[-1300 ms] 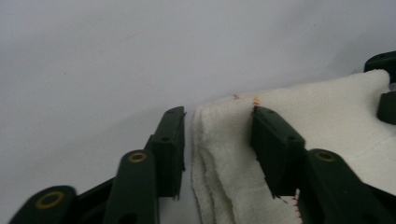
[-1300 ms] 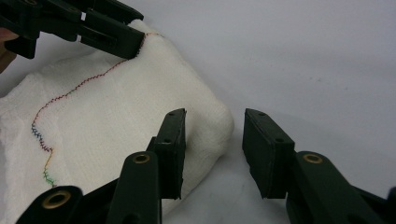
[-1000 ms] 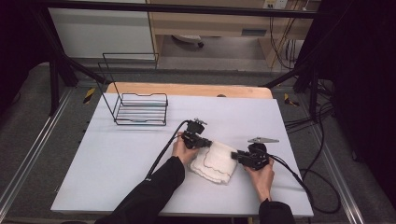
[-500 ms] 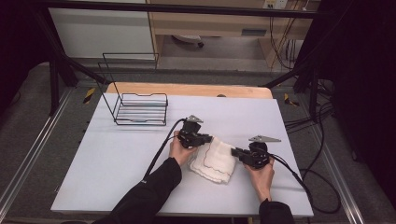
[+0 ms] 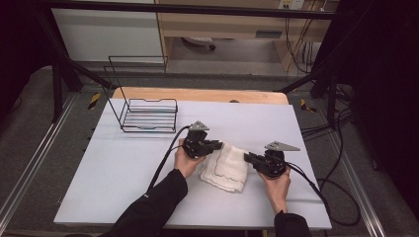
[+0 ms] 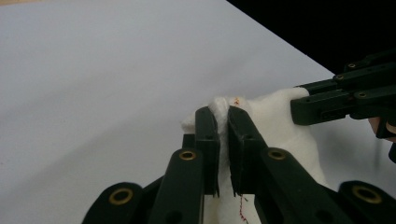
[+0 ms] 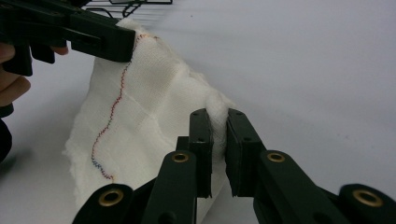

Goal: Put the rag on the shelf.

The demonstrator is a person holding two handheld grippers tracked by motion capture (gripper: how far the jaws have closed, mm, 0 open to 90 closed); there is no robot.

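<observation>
From the high view, one white cloth (image 5: 225,167) with wavy stitching lies rumpled on the white table (image 5: 123,168), stretched between the left gripper (image 5: 217,146) and right gripper (image 5: 248,158); one wire rack (image 5: 148,116) stands behind. In the left gripper view, its jaws clench a cloth corner. In the right gripper view, its jaws pinch another corner.

My left gripper (image 5: 215,146) and right gripper (image 5: 250,159) were black all over, each topped with a grey three-cornered plate (image 5: 281,146). Each had two flat black jaws on jointed bars, and brass-ringed rivets (image 6: 187,155) marked the joints. A black cable (image 5: 164,158) trailed from each gripper along my arm. I wore a black sleeve (image 5: 150,210) on my left arm and a dark cuff (image 5: 291,225) on my right.
</observation>
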